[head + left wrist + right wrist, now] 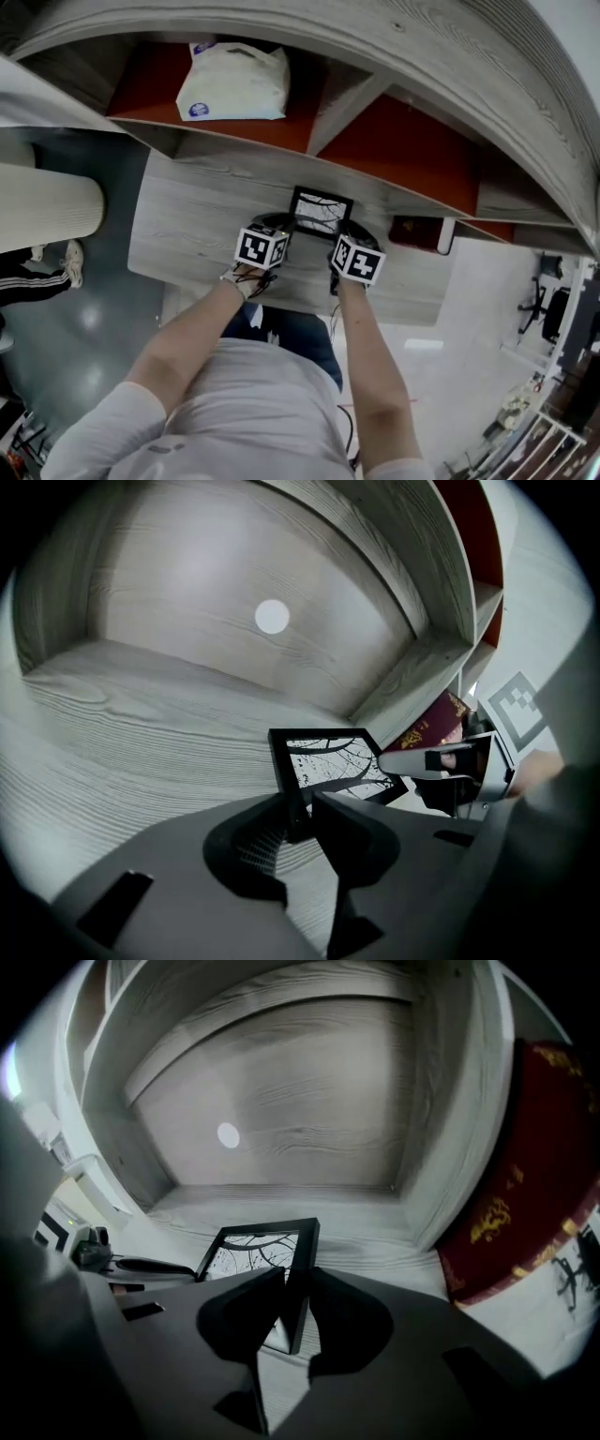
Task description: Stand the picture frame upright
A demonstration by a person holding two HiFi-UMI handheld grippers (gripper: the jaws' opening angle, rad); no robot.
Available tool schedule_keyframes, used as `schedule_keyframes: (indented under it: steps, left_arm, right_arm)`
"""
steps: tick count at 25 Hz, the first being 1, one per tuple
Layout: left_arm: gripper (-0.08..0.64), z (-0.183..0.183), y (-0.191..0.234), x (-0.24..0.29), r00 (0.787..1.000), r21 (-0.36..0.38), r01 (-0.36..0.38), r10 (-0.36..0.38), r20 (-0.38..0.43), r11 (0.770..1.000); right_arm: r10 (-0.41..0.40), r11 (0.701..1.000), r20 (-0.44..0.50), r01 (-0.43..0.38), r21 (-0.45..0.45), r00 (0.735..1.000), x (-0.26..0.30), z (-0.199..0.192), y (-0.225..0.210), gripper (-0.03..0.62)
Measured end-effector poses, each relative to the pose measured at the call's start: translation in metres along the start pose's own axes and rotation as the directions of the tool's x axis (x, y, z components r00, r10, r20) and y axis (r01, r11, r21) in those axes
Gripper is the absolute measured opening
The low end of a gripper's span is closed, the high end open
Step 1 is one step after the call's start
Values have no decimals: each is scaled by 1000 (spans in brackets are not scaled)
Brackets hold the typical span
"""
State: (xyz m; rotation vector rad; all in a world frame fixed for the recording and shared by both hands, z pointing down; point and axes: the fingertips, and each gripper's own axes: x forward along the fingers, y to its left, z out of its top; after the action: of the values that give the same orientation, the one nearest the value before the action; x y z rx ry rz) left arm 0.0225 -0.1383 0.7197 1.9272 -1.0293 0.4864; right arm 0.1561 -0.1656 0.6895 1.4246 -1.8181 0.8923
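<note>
Head view, frame: the picture frame [322, 213] is on the wood-grain surface [187, 220], straight ahead of the person and just below the shelf divider.
Head view, grippers: the left gripper [284, 228] is at the frame's left side and the right gripper [339, 236] at its right side. Both are equally near, and both point forward and down.
Left gripper view, grip: its fingers [356, 829] are clamped on the frame's left border. The frame runs away ahead and to the right, its face tilted upward rather than vertical.
Right gripper view, grip: its fingers [349, 1316] are pressed onto the right border, and the frame runs ahead and to the left.
Relation for the coming move: I judge the near edge, lying side to side between the two grips, to be the pivot. The far edge has to rise.
Hard to make out: the frame's back and any stand are hidden. Whether the near edge touches the surface cannot be told. In the head view the marker cubes cover the fingertips.
</note>
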Motion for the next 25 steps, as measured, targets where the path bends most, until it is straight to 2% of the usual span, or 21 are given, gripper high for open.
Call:
schedule_keyframes:
  steps: [5,13,18,21,25]
  left_arm:
    - [94,6,12,-4,1000,-117,1,2,27,993]
    - [92,18,28,-7,997,-253,1,20,81,967]
    - [92,27,33,-2,995,-299,13,17,98,954]
    - [89,38,36,0,990,-343,35,15,142,939]
    - [66,51,41,5,984,-386,60,10,177,921]
  right_arm:
    - [24,987,30,-19,-161,999,6,35,21,89]
    - [83,918,95,-39,-394,992,18,86,60,86]
    - [131,870,120,-56,-490,984,24,113,81,86]
    - [153,839,137,-56,-541,979,26,128,93,86]
    - [172,818,148,-57,-573,974,32,142,102,86]
